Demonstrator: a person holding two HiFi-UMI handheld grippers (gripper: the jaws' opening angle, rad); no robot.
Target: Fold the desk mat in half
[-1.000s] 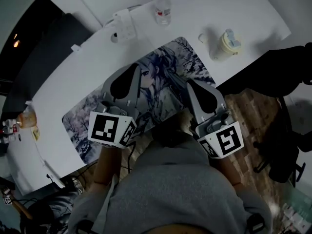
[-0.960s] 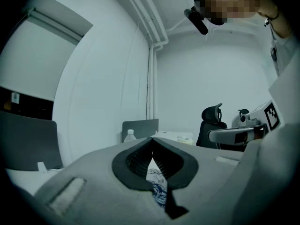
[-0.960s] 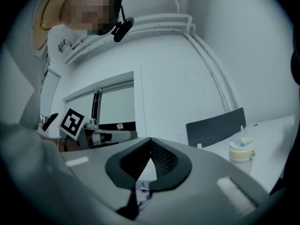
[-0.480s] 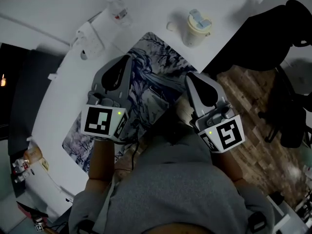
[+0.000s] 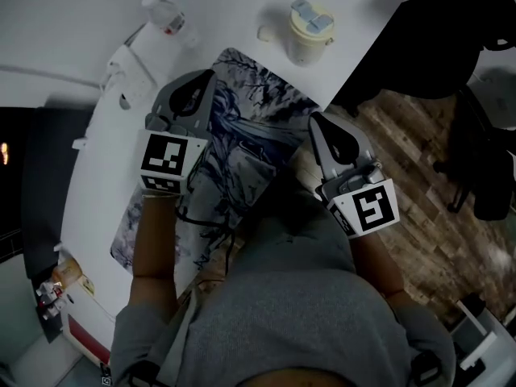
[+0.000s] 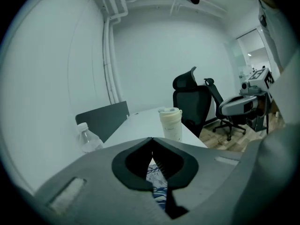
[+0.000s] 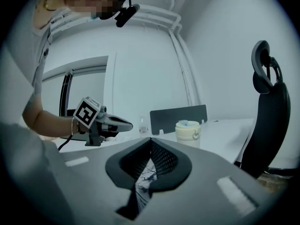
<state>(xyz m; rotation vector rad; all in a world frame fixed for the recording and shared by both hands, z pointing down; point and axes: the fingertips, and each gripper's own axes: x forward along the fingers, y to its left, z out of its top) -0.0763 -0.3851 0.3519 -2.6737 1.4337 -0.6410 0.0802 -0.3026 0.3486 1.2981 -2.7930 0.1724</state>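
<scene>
Seeing desk mat (image 5: 250, 111) flat on white worktop (image 5: 242, 14), long axis diagonal from lidded cup (image 5: 309, 31) down toward lower left. Left gripper (image 5: 205, 79) above mat's far long edge, right gripper (image 5: 316, 121) just off near long edge, toward cup end. Jaws of both clenched, nothing gripped. Judging cup-side short end closest to both; need to open first.

white table (image 5: 234, 10), desk mat (image 5: 242, 131), cup (image 5: 310, 35), perhaps bottle (image 5: 164, 14)
</scene>
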